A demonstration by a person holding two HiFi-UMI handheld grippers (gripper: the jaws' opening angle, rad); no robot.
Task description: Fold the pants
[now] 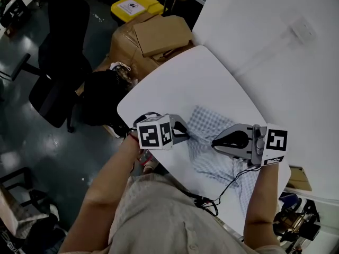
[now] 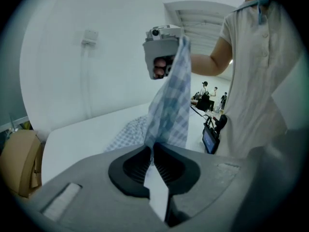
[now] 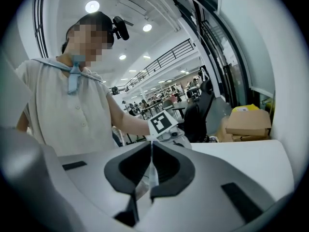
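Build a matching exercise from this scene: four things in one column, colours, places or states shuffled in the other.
1 pants
2 left gripper
3 cardboard box
4 office chair

A black, upper left of the head view
B shut on the checked cloth
C blue-and-white checked, partly on the white table
D brown, beside the table

Pairs: 1-C, 2-B, 3-D, 4-A

I see left gripper [image 1: 184, 133] and right gripper [image 1: 216, 142] facing across checked pants [image 1: 212, 165], bunched on white counter [image 1: 185, 81].
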